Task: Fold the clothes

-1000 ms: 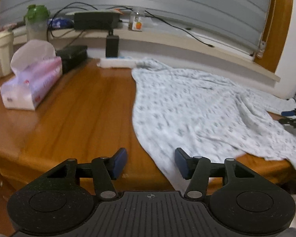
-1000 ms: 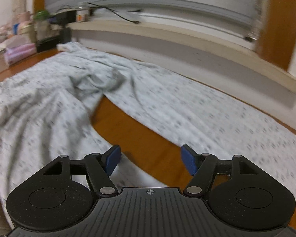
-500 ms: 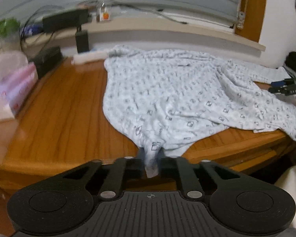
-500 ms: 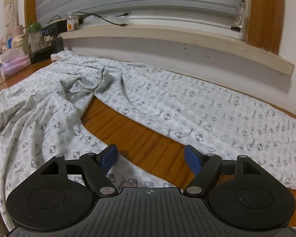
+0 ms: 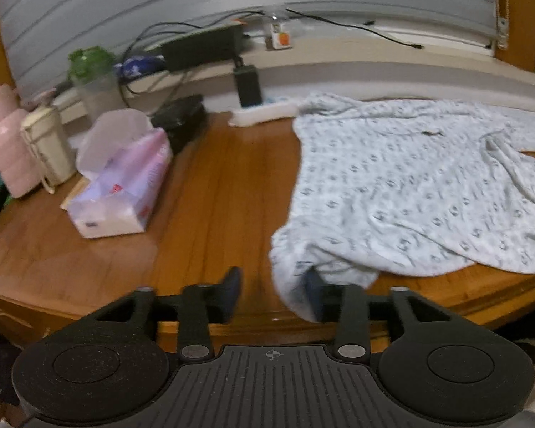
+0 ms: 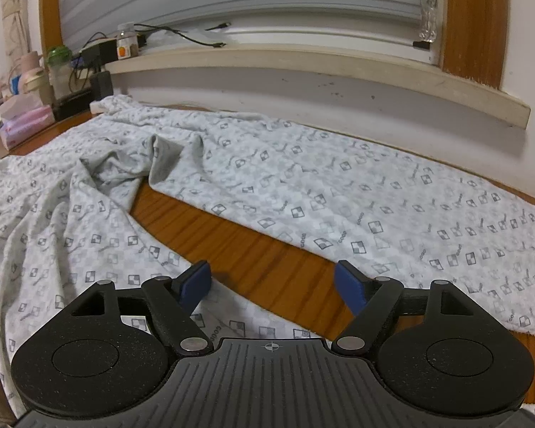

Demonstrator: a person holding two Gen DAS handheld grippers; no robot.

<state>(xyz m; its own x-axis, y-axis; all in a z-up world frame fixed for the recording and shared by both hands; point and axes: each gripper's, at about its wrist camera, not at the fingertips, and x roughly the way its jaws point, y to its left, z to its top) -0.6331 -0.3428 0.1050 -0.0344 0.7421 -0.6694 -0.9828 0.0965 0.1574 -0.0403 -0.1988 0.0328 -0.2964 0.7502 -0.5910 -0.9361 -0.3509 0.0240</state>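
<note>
Across the wooden desk (image 6: 267, 260) lies the patterned garment (image 6: 339, 192), spread flat with two long sections: one runs along the wall beneath the window sill (image 6: 303, 60), from the far left corner out to the right; the other drops toward the near left edge. The two meet at a bunched crease at the far left, leaving a wedge of bare wood between them. In the left wrist view the garment (image 5: 428, 185) fills the right half of the desk (image 5: 214, 196), and its near corner hangs over the front edge.

Grey blinds fill the window above the sill.

Left of the garment, well apart from it, stand a tissue pack (image 5: 125, 192), a cream cup (image 5: 48, 146), a pink container (image 5: 10, 153) and a green-lidded bottle (image 5: 92, 82). A black box (image 5: 180, 121) and a white power strip (image 5: 264, 116) lie at the back; the strip touches the garment's far corner.

Left tongs (image 5: 273, 289): opening, with the hanging corner lying loose against the right pad. Right tongs (image 6: 273, 285): spread wide above bare wood, nothing between the pads.
</note>
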